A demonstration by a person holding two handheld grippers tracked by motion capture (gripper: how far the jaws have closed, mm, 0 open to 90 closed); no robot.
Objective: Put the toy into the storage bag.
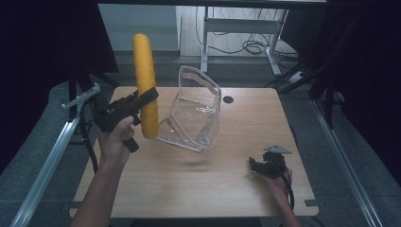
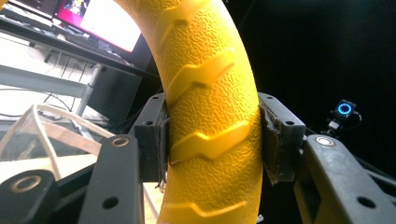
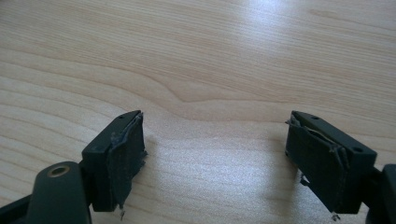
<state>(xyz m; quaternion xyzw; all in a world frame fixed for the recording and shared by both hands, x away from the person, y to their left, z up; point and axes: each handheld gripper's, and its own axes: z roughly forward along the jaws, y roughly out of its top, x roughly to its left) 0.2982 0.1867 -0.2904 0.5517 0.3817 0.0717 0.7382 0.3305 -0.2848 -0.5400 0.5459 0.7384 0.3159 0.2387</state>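
Dark curtains close off both sides of my workspace, with a desk frame and loose cables on the floor beyond the far edge. Below me sits the wooden table (image 1: 198,179), bare apart from one thing standing on it: a clear plastic pouch (image 1: 196,113), propped upright near the far middle with its mouth gaping towards the ceiling. I judge it stands open like that so something can be dropped in from above.

Next in size is the yellow ring (image 1: 144,85), a curved rubbery piece with raised zigzag treads. It is off the table, raised just to the left of the pouch. Its visible long axis runs close to vertical, leaning slightly, the upper end well above the pouch rim and the lower end level with the pouch's middle.

My left gripper (image 1: 142,101) has its jaws clamped across the ring's thickness, both pads pressed into the textured sides; I hold it at mid-length, I think, to keep it from swinging.

My right gripper (image 1: 265,165) rests low at the near right, well apart from the pouch, jaws spread wide with nothing between them, probably waiting to steady the pouch.
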